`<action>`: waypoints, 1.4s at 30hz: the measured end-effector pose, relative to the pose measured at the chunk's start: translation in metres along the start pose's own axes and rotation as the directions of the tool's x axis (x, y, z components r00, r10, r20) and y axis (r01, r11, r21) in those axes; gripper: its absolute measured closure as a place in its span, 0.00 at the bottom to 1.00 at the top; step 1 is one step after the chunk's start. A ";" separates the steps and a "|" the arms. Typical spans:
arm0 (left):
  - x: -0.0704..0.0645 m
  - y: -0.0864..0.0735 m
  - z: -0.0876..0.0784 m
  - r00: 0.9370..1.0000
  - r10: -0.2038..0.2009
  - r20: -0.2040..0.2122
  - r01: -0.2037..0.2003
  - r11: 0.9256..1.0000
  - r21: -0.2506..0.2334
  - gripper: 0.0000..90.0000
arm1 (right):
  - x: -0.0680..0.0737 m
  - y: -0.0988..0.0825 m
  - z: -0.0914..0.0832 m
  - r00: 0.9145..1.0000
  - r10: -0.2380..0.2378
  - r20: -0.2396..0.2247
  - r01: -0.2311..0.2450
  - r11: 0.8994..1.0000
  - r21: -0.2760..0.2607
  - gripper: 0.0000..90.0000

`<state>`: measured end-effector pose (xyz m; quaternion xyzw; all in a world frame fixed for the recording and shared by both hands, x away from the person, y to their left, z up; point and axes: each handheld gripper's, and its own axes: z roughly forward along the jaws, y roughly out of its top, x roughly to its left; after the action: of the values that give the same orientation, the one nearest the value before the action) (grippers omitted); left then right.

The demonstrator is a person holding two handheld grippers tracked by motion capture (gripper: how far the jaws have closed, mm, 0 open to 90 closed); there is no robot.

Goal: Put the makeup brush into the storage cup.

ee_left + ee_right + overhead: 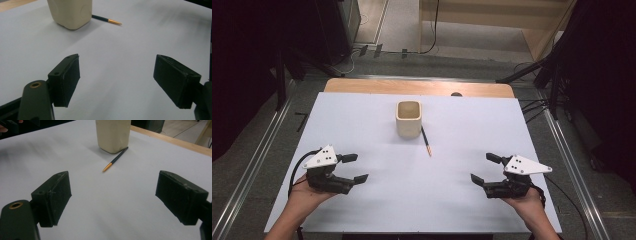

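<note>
Both claws spread and idle at the near edge, pen lying by the cup mid-tabletop.

Going left to right in the high view: the left claw [354, 167] is sitting with jaws spread wide, gripping nothing, well apart from the cup [408, 119]. The pen [426, 140] is lying flat on the white tabletop [362, 125], just right of the cup, dark end nearly touching its base, gold tip pointing back toward the person. Long axis is running far-to-near, slightly slanted right. The right claw [485, 168] is also spread and empty, looking a bit nearer the pen's tip; judging by that, it is the likelier one to reach, forward and to its left.
</note>
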<state>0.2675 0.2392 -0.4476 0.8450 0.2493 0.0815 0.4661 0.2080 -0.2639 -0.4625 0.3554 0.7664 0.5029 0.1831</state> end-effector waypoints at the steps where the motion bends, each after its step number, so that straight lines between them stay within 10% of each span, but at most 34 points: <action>1: 0.000 0.000 0.000 1.000 0.000 0.000 0.000 1.000 0.000 0.25 | 0.000 0.000 0.000 1.000 0.000 0.000 0.000 1.000 0.000 0.15; 42: 0.004 0.001 0.001 0.997 -0.065 -0.040 0.069 0.993 0.098 0.25 | -0.002 0.000 0.002 0.998 0.038 0.040 -0.038 0.999 0.009 0.16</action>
<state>0.2711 0.2401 -0.4479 0.8567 0.2896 0.0688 0.4213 0.2101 -0.2640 -0.4633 0.3806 0.7580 0.4956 0.1869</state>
